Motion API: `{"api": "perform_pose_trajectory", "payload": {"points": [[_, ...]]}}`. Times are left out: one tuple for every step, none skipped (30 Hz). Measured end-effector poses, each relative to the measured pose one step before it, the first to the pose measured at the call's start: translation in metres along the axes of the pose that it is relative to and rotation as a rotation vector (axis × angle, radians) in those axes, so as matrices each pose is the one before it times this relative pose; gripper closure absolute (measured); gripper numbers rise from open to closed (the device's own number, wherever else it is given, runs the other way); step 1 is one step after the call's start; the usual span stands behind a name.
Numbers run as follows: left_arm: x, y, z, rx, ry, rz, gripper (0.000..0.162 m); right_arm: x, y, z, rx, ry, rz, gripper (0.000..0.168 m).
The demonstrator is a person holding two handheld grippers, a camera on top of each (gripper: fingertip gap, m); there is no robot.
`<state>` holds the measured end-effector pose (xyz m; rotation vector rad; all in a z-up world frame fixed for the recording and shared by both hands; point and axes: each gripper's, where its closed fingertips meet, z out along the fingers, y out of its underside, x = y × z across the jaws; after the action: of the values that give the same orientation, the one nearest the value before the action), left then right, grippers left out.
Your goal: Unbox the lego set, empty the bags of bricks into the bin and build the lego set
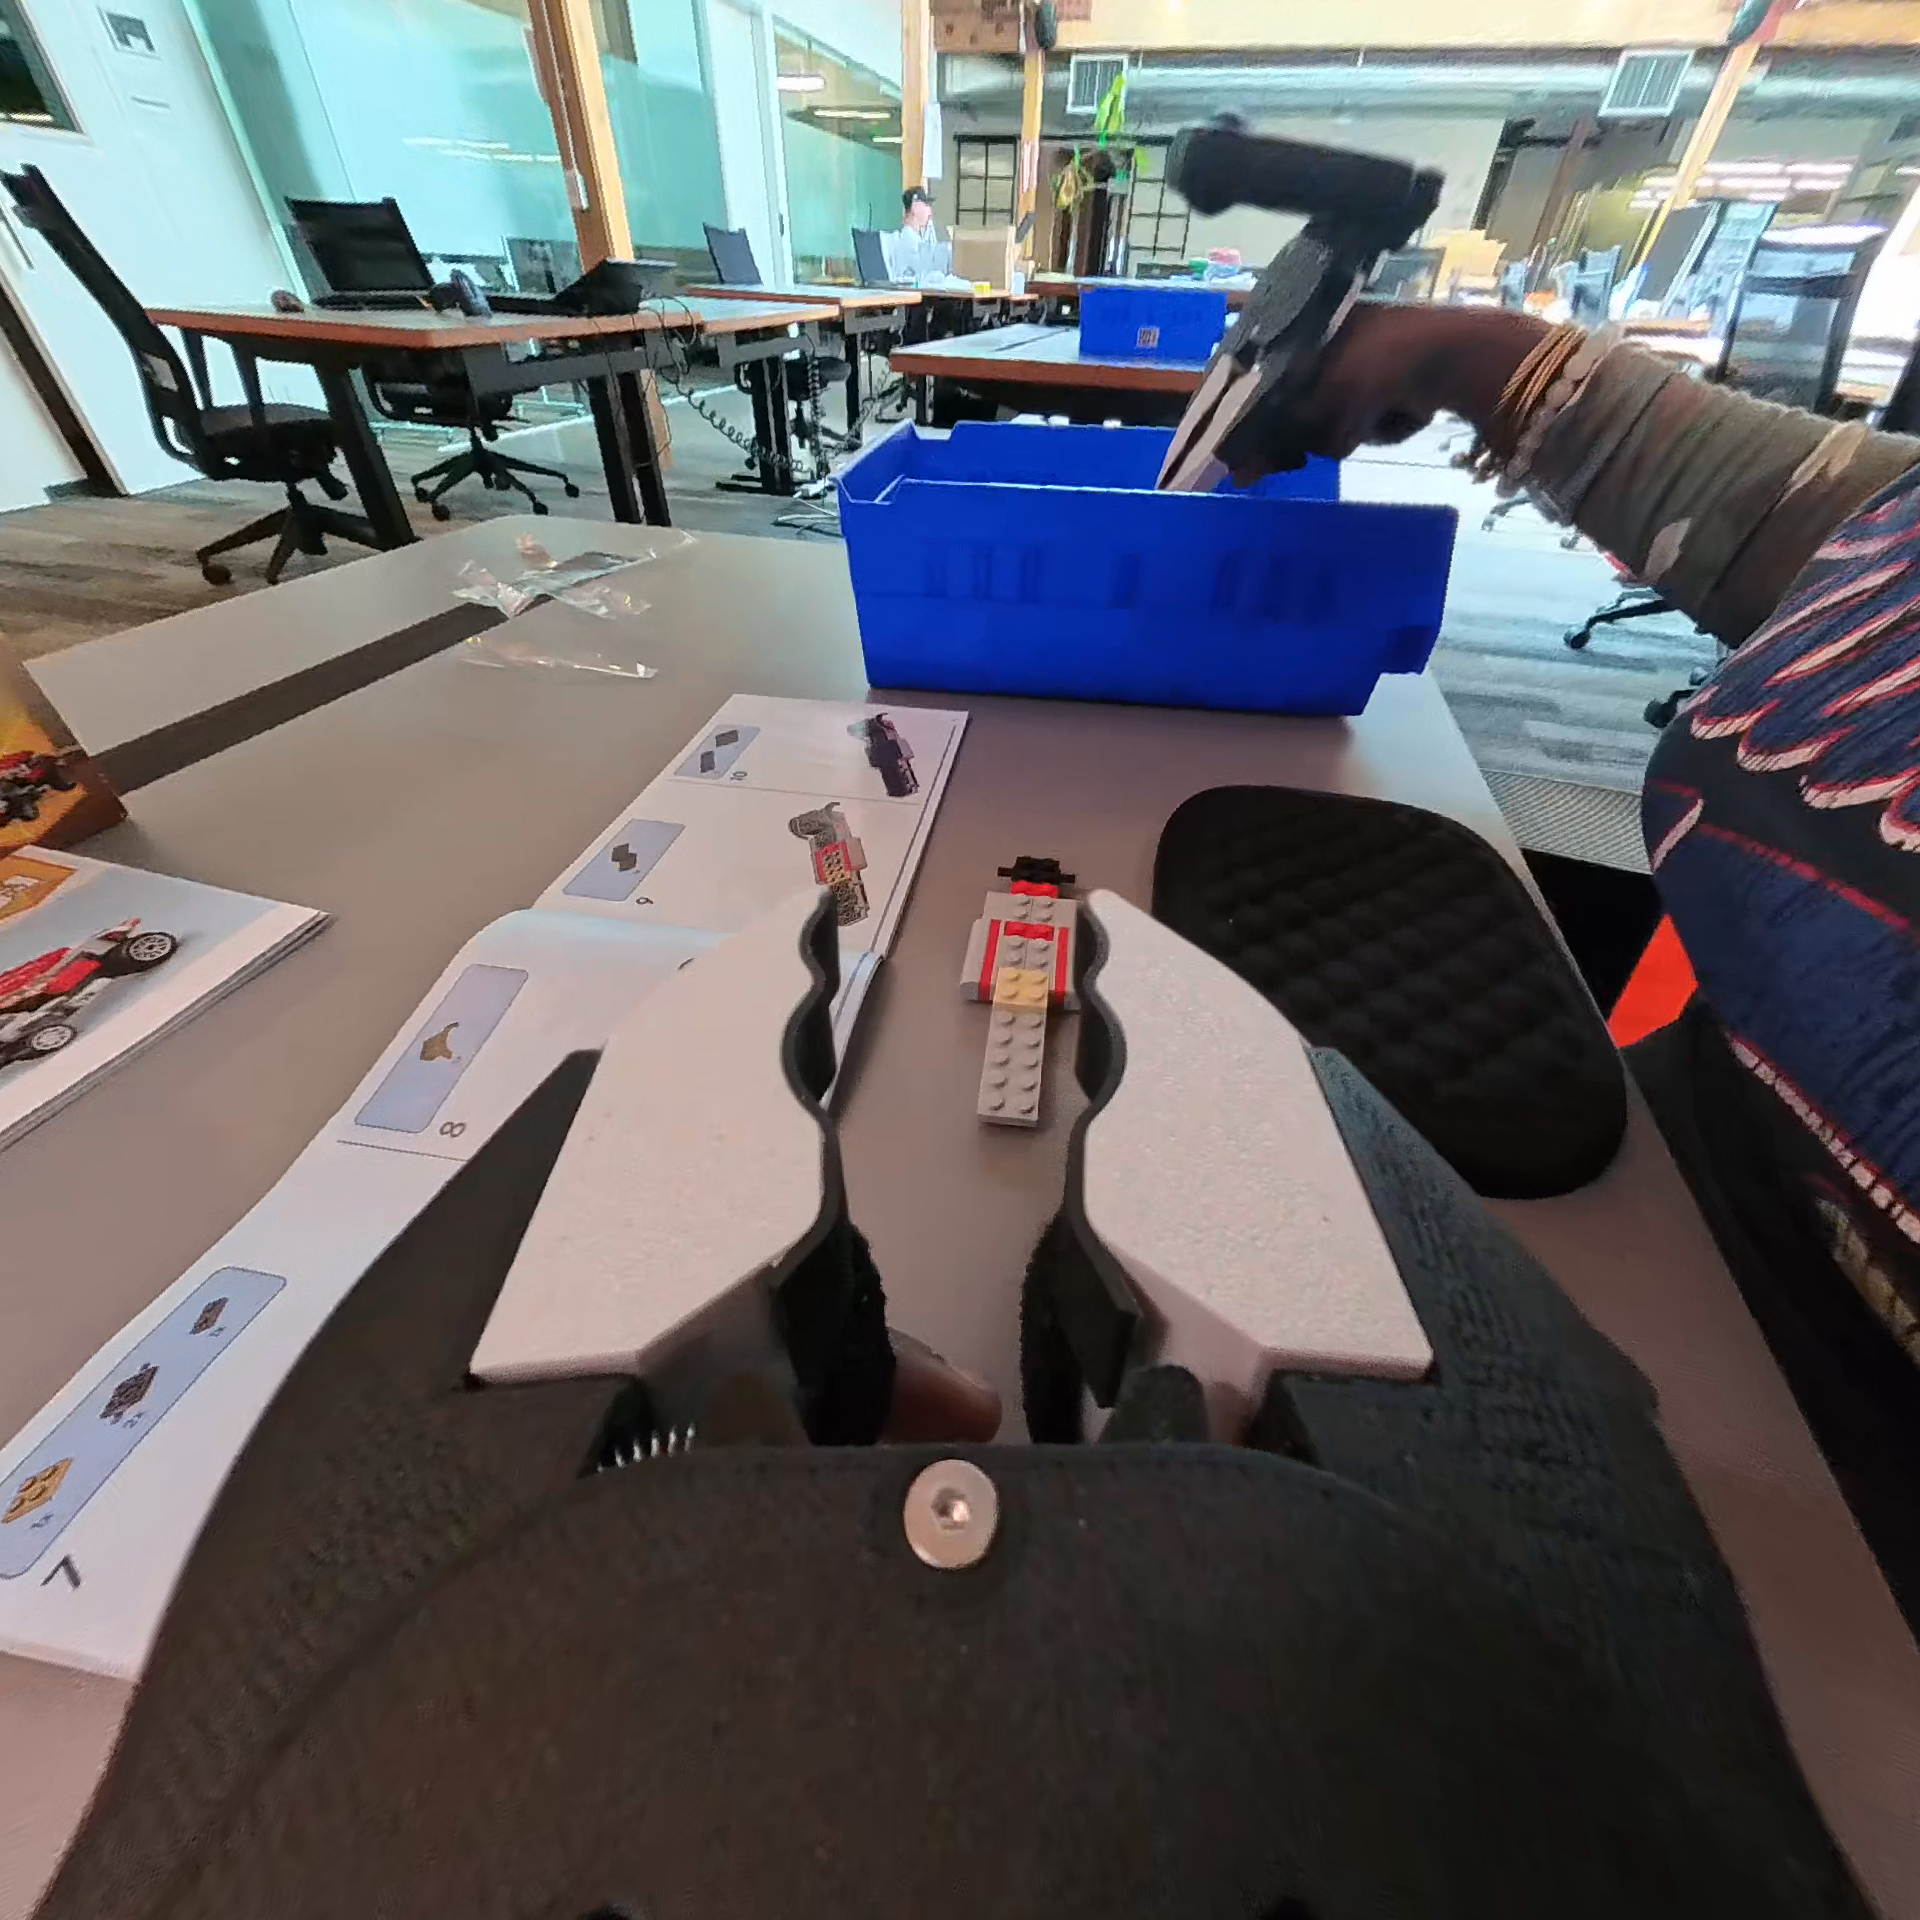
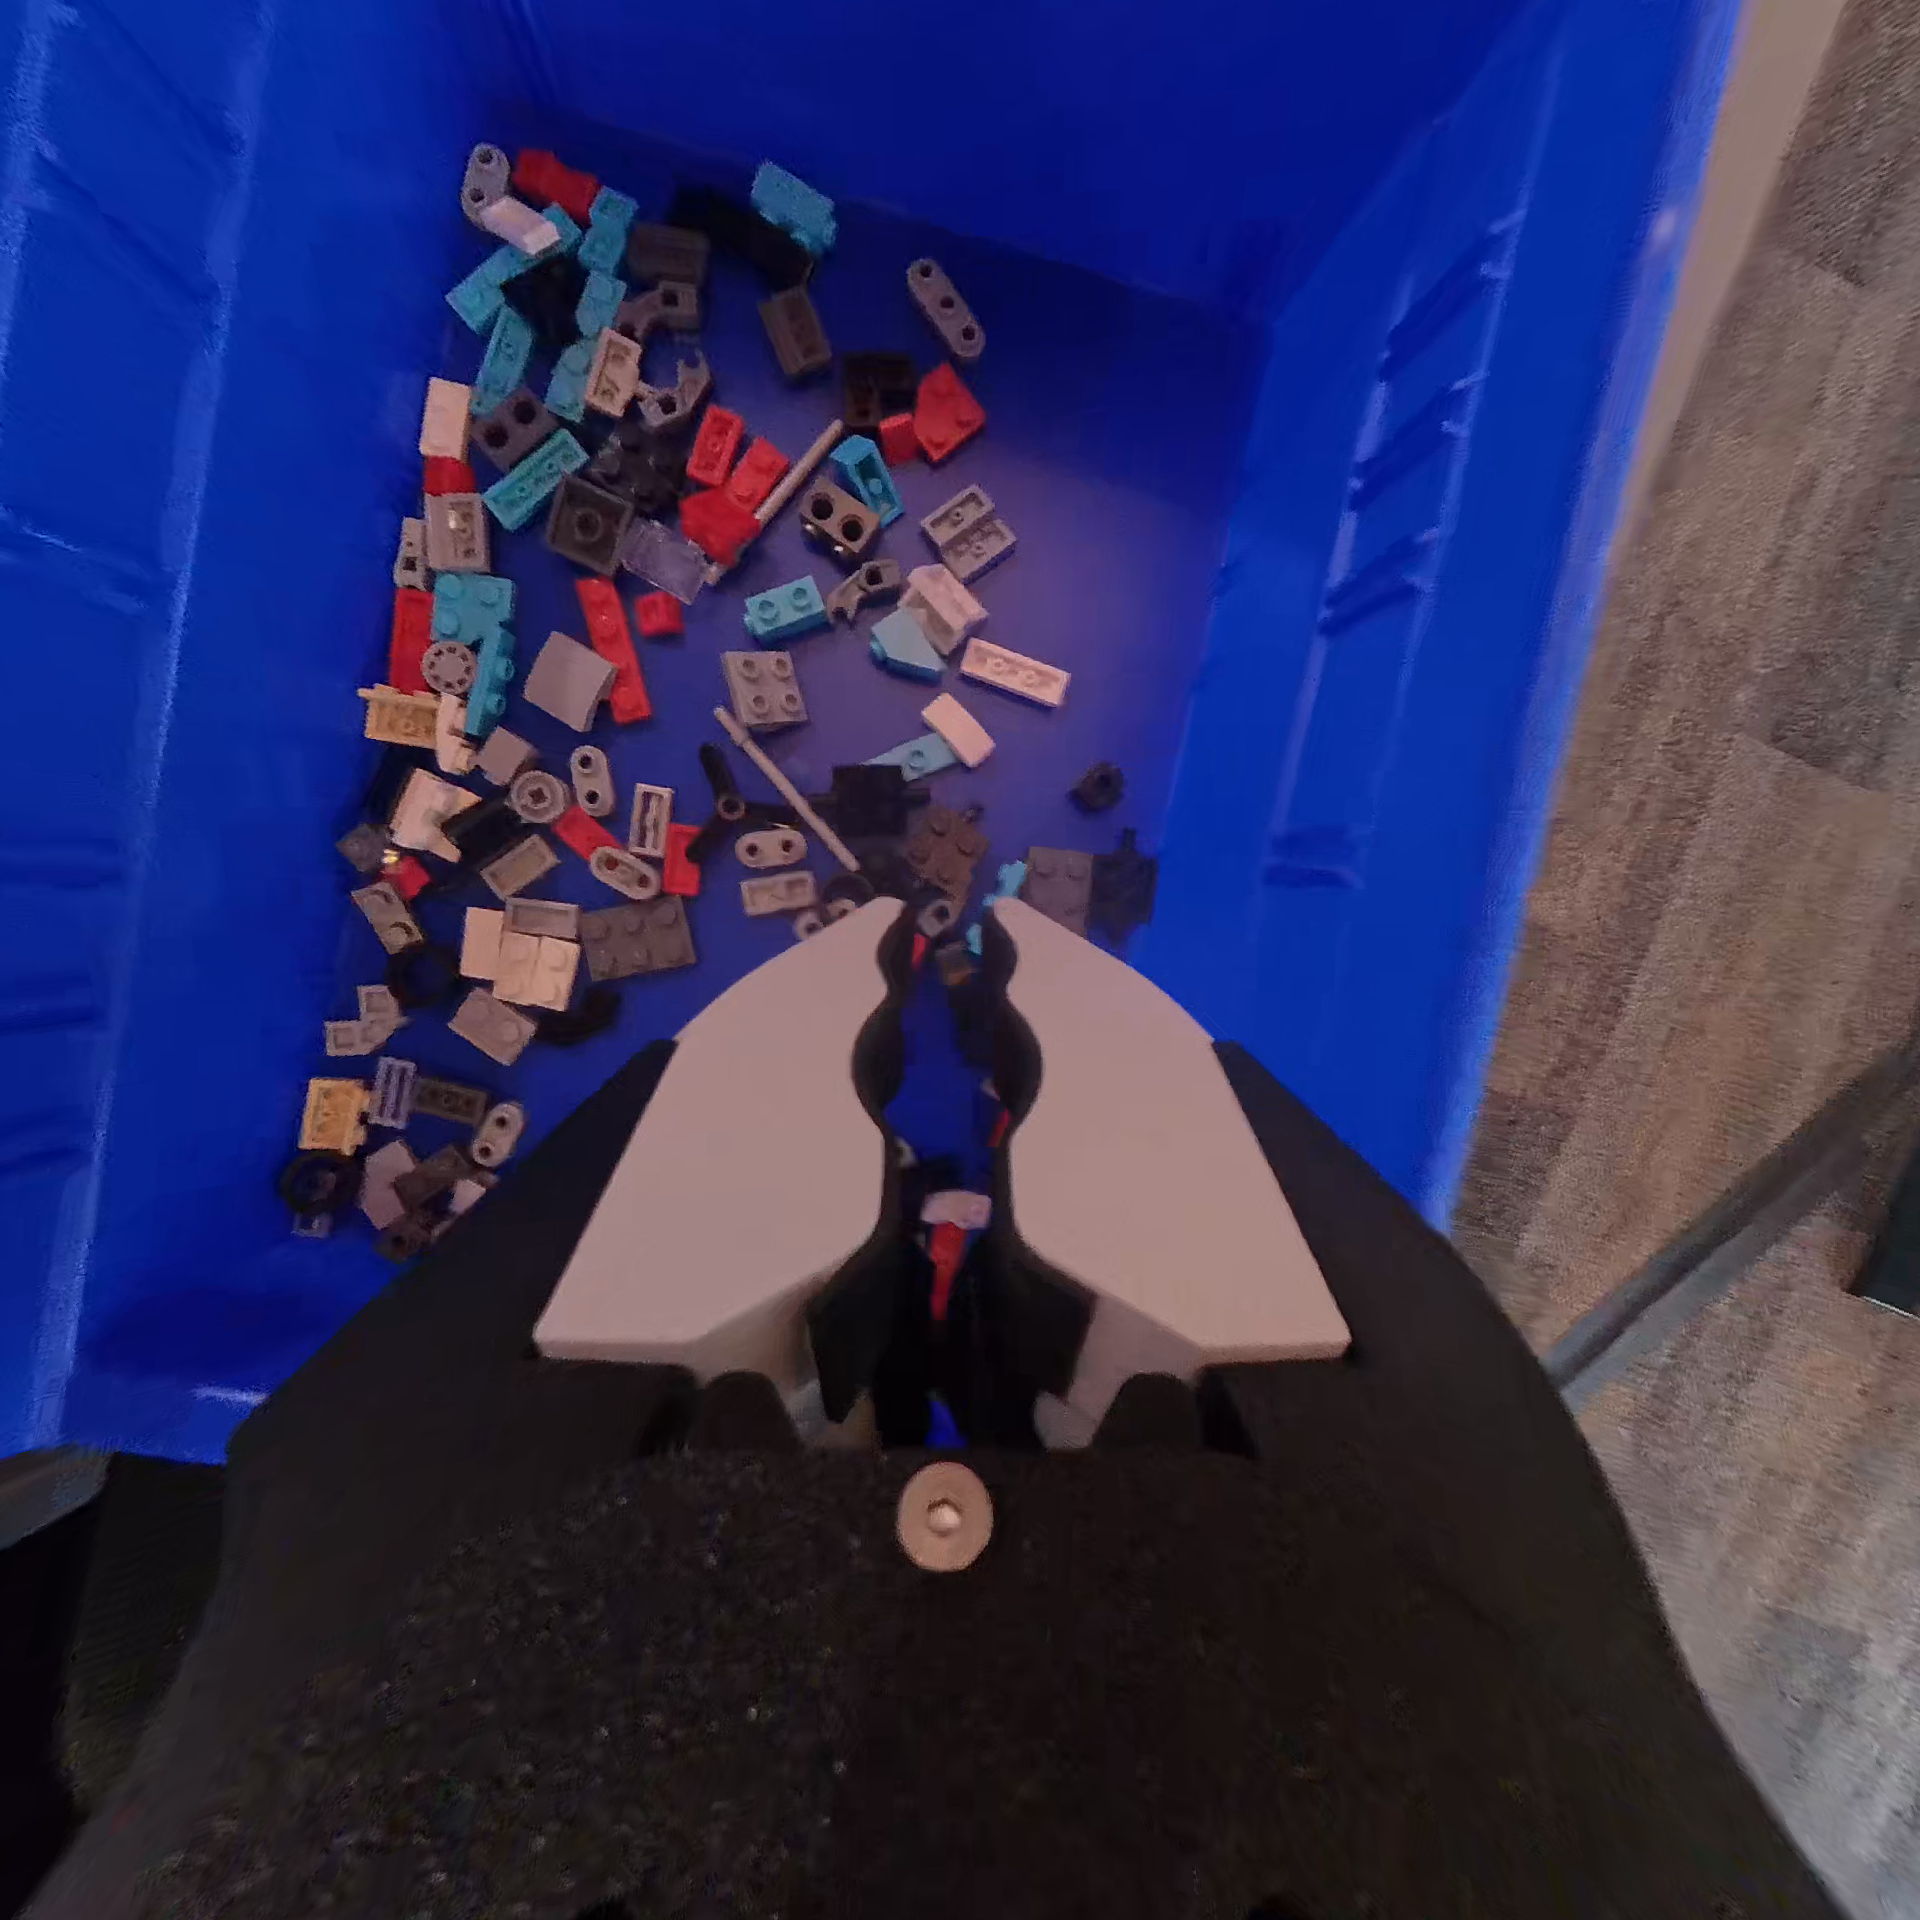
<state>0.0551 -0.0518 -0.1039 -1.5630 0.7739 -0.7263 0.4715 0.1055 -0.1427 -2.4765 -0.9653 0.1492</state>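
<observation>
A partly built model (image 1: 1023, 987) of grey plates with red, tan and black bricks lies flat on the grey table (image 1: 416, 790). My left gripper (image 1: 963, 906) is open and empty, low over the table, with the model between its fingers near the right one. The blue bin (image 1: 1122, 603) stands at the table's far edge. My right gripper (image 1: 1195, 468) reaches down into it. In the right wrist view the right gripper (image 2: 948, 920) hangs over loose bricks (image 2: 665, 582) on the floor of the bin (image 2: 208, 623), jaws a narrow gap apart above small grey and black pieces.
An open instruction booklet (image 1: 727, 831) lies left of the model, partly under my left gripper. A second booklet (image 1: 125, 966) and the set's box (image 1: 42, 779) are at the far left. Empty clear bags (image 1: 551, 592) lie behind. A black quilted pad (image 1: 1392, 987) sits at the right. One gripper's finger ends stand about 45 cm off the other's.
</observation>
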Motion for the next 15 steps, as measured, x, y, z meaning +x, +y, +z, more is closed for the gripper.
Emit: {"api": "perform_pose_trajectory", "payload": {"points": [[-0.00063,-0.00060,-0.00097,0.0052,-0.0069,0.0054,0.119,-0.00511,0.00114,0.00615,-0.0154,-0.0346,0.0043,0.150],[-0.00039,-0.00058,-0.00082,0.0040,-0.0054,0.0070,0.119,-0.00236,0.00184,0.00627,-0.0231,-0.0185,-0.0106,0.149],[-0.00002,-0.00056,-0.00054,0.0035,-0.0026,0.0032,0.119,-0.00008,0.00073,0.00556,-0.0172,-0.0044,-0.0171,0.149],[0.00002,-0.00043,-0.00035,0.0030,-0.0008,-0.0006,0.119,0.00088,-0.00108,0.00473,-0.0078,-0.0034,-0.0029,0.149],[0.00019,-0.00023,-0.00014,0.0020,0.0007,-0.0007,0.119,0.00132,-0.00082,0.00424,-0.0119,-0.0080,0.0254,0.148],[0.00018,-0.00003,-0.00009,0.0003,0.0006,0.0009,0.119,0.00079,0.00098,0.00381,-0.0248,-0.0149,0.0431,0.146],[-0.00004,0.00008,0.00011,-0.0007,-0.0005,0.0014,0.119,0.00160,0.00155,0.00340,-0.0253,-0.0072,0.0471,0.145],[-0.00004,0.00018,0.00017,-0.0008,-0.0002,0.0006,0.119,0.00153,0.00059,0.00307,-0.0129,-0.0015,0.0390,0.144],[-0.00005,0.00027,0.00017,-0.0007,0.0002,-0.0003,0.119,0.00043,-0.00012,0.00296,-0.0029,-0.0049,0.0245,0.144],[-0.00009,0.00045,0.00025,-0.0006,0.0003,-0.0008,0.119,0.00023,-0.00064,0.00280,0.0027,-0.0034,0.0167,0.141],[-0.00019,0.00040,0.00020,-0.0010,0.0004,-0.0011,0.119,-0.00080,-0.00105,0.00244,0.0066,-0.0087,0.0126,0.140],[-0.00014,0.00048,0.00028,-0.0018,0.0007,-0.0016,0.119,-0.00079,0.00021,0.00229,-0.0030,-0.0075,0.0119,0.140],[-0.00009,0.00056,0.00029,-0.0024,0.0016,-0.0018,0.119,-0.00120,0.00105,0.00122,-0.0095,-0.0103,0.0066,0.141],[0.00024,0.00043,0.00028,-0.0013,0.0024,-0.0008,0.119,-0.00113,-0.00035,0.00003,0.0012,-0.0084,0.0019,0.146],[0.00035,0.00010,0.00023,0.0007,0.0023,0.0009,0.119,0.00091,0.00229,0.00081,-0.0152,0.0071,-0.0103,0.151]]}}
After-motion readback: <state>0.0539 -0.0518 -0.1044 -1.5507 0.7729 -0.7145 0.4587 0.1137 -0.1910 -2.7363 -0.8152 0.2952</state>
